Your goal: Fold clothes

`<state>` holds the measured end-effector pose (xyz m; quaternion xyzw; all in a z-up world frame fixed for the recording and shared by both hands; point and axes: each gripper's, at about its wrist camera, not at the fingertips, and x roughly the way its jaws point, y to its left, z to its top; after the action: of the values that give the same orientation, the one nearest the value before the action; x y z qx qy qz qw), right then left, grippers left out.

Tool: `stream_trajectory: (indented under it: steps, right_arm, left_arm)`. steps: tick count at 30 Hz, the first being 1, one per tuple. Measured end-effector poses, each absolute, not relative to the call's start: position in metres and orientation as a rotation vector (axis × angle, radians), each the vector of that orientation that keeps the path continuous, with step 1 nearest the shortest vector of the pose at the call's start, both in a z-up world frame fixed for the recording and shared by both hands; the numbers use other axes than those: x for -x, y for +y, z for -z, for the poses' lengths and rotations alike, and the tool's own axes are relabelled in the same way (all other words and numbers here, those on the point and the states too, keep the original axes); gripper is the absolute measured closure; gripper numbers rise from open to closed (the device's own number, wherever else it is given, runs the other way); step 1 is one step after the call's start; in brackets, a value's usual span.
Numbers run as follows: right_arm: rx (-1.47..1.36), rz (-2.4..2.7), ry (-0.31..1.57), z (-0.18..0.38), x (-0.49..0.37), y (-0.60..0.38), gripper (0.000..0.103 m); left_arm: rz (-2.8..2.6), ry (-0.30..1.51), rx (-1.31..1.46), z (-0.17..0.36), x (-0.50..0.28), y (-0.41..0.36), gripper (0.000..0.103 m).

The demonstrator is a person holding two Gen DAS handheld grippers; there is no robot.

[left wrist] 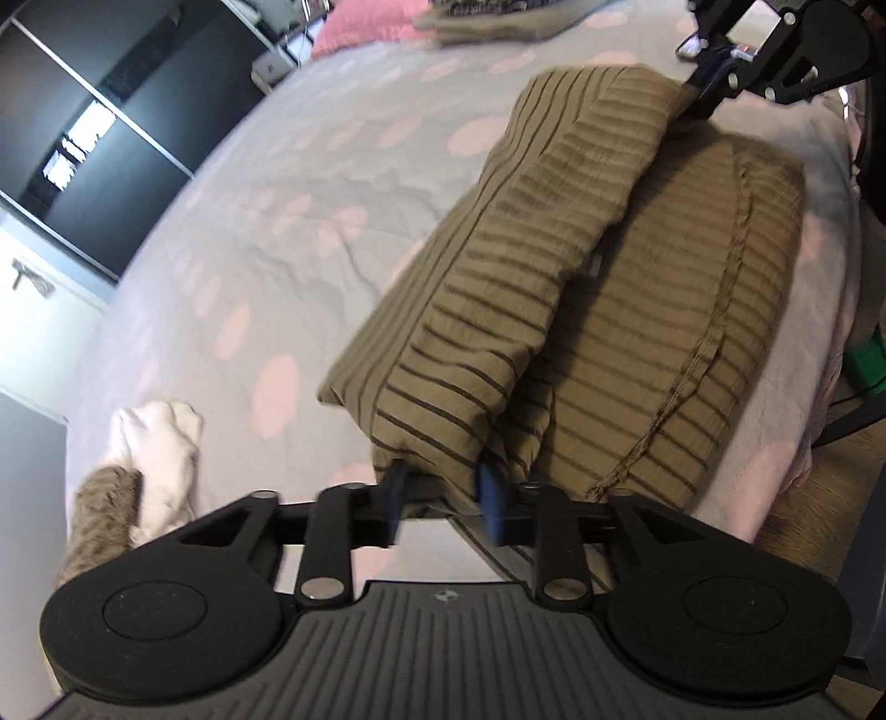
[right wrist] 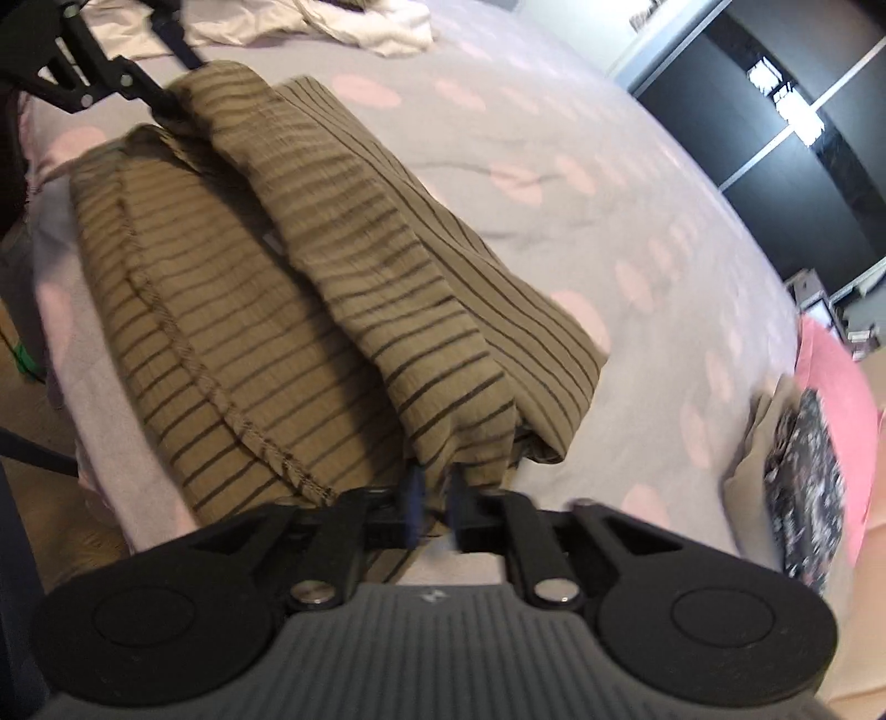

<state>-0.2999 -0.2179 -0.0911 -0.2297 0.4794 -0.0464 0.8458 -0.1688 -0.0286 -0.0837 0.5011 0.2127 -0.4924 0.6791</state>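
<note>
An olive-brown garment with thin dark stripes (left wrist: 609,266) (right wrist: 277,277) lies folded lengthwise on the lilac bed sheet with pink dots (left wrist: 277,221) (right wrist: 609,194). My left gripper (left wrist: 443,493) is at the near end of the top fold. Its blue pads stand apart, with a corner of the cloth loose between them. My right gripper (right wrist: 434,498) is at the opposite end of the same fold, its pads a little apart around the cloth edge. Each gripper also shows in the other's view, the right gripper (left wrist: 714,83) and the left gripper (right wrist: 171,83), both at the fold's far end.
White and furry clothes (left wrist: 160,459) (right wrist: 376,22) lie beyond one end of the garment. Beyond the other end are a pink pillow (left wrist: 365,22) (right wrist: 836,376) and a folded pile with a black-and-white patterned piece (right wrist: 803,487). A dark wardrobe (left wrist: 99,111) stands past the bed.
</note>
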Motion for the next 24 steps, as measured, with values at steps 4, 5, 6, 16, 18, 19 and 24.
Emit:
stream_trajectory:
  steps: [4, 5, 6, 16, 18, 19, 24]
  right_arm:
    - [0.454, 0.045, 0.924, 0.068, 0.309, -0.215, 0.071]
    - [0.439, 0.040, 0.911, 0.063, 0.307, -0.218, 0.070]
    - [0.423, 0.036, 0.901, 0.059, 0.305, -0.221, 0.070]
    - [0.225, -0.017, 0.948, 0.063, 0.255, -0.271, 0.059]
    - [0.180, -0.038, 0.969, 0.071, 0.250, -0.277, 0.059]
    - [0.167, -0.048, 0.978, 0.075, 0.247, -0.279, 0.061]
    - [0.183, -0.115, 0.972, 0.074, 0.254, -0.270, 0.082]
  left_arm:
    - [1.191, 0.482, -1.006, 0.057, 0.164, -0.024, 0.062]
    - [1.206, 0.495, -0.982, 0.052, 0.161, -0.027, 0.062]
    - [1.219, 0.510, -0.962, 0.047, 0.158, -0.030, 0.062]
    - [1.392, 0.701, -0.999, 0.063, 0.125, -0.070, 0.061]
    - [1.402, 0.744, -0.985, 0.070, 0.119, -0.070, 0.061]
    - [1.400, 0.760, -0.981, 0.073, 0.117, -0.070, 0.062]
    - [1.416, 0.772, -0.945, 0.072, 0.115, -0.060, 0.088]
